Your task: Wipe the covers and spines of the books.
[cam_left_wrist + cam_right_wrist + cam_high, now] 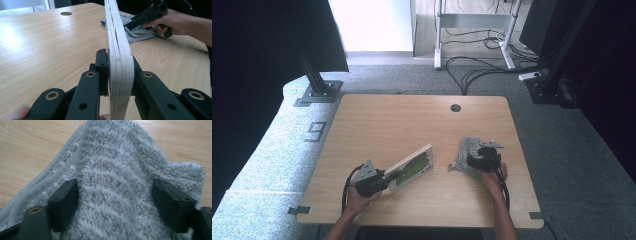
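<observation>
While clamped: L gripper (120, 75) w/ board (117, 45), R gripper (115, 202) w/ towel (117, 170).

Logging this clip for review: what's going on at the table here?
A person works at a wooden table with a tool in each hand. The left tool is clamped on the edge of a wooden board with a green face, holding it tilted up. The right tool has a fold of grey fluffy cloth between its jaws, bunched on the tabletop.

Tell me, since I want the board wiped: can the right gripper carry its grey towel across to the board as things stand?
Probably yes. The right gripper has the grey towel bunched between its jaws, and bare table lies between it and the board in the left gripper.
</observation>
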The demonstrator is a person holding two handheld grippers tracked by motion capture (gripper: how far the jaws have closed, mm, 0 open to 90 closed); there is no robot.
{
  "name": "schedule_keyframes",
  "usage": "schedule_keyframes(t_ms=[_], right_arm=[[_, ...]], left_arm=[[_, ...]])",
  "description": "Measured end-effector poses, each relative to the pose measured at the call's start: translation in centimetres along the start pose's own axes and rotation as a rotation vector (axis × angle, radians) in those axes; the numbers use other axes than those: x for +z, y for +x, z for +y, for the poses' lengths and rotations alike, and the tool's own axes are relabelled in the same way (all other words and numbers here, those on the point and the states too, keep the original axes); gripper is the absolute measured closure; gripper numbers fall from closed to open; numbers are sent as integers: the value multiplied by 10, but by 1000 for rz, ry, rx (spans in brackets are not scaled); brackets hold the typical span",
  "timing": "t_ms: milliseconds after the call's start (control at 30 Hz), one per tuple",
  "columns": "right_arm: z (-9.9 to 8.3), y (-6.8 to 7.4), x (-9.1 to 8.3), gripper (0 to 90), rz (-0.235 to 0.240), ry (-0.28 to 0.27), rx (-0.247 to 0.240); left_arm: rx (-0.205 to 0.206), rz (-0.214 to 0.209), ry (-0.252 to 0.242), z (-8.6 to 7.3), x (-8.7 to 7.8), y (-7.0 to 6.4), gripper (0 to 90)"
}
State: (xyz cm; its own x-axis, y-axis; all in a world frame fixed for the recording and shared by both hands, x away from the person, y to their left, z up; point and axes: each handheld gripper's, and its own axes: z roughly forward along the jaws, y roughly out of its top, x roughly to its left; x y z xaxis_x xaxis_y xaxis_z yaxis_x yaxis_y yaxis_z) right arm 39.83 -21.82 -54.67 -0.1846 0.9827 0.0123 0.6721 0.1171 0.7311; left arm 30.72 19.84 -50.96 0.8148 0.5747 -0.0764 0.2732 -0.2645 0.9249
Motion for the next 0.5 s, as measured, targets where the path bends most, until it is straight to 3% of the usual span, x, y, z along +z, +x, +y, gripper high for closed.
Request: schedule_keyframes(t_ms=[100, 233, 333, 500], right_arm=[[-1, 1, -2, 406, -11, -8, -7], [0, 5, -3, 603, 31, -13, -67], [0, 5, -4, 652, 50, -14, -86], [-1, -1, -6, 708, 86, -31, -59]], left_arm=[[-4, 9, 3, 0, -1, -2, 785], [-11, 28, 10, 1, -1, -6, 785], [-29, 35, 4, 0, 0, -8, 786], [-32, 27, -7, -2, -1, -9, 788]])
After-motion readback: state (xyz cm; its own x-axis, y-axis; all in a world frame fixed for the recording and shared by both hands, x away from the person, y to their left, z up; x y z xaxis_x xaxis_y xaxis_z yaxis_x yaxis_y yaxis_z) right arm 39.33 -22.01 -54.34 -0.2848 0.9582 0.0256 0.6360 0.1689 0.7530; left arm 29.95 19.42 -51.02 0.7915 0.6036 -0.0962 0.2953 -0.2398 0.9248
